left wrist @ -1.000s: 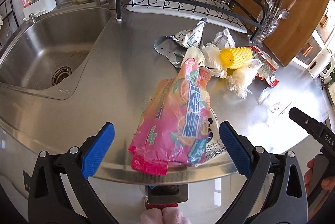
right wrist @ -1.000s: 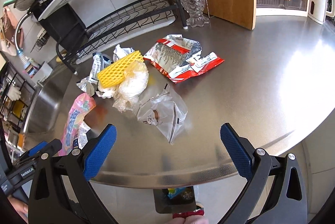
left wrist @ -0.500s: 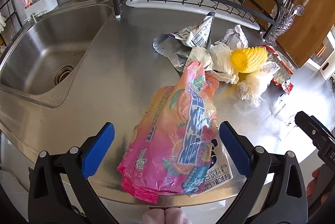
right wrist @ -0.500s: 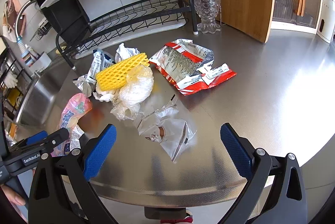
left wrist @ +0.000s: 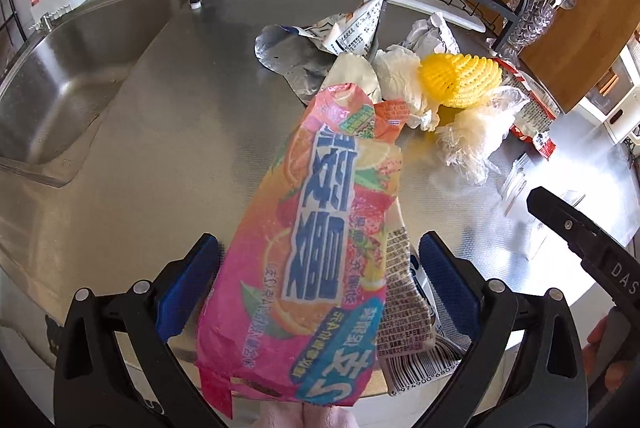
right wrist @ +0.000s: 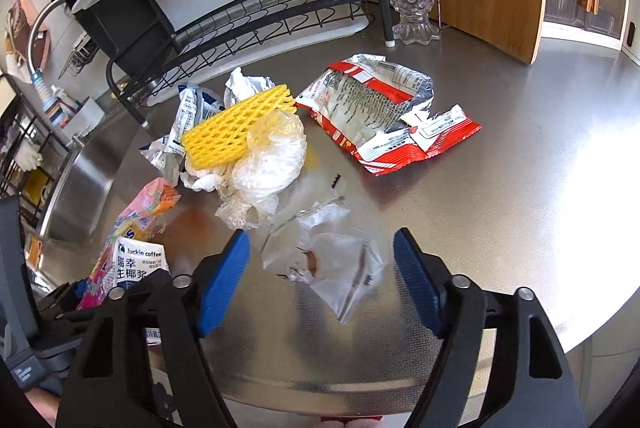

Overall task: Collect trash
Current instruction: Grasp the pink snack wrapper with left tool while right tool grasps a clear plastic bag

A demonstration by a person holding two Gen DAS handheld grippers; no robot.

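1. Now both grippers are lining up grasps: left gripper (left wrist: pixel 318 288) jaws spread around the pink wrapper (left wrist: pixel 312 268).
2. Right gripper (right wrist: pixel 320 284) jaws, just narrowing, flank the clear bag (right wrist: pixel 332 260), untouched on the worktop (right wrist: pixel 500 188).
3. Next: pinch each.

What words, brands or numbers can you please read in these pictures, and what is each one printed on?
"luckin coffee": white and blue drink carton.
"DAS": black arm of the right gripper; further letters cut off.
"6 974900 680": barcode digits on the carton's edge, partly hidden.
Pink snack bag and red and white wrapper: print not legible to me.
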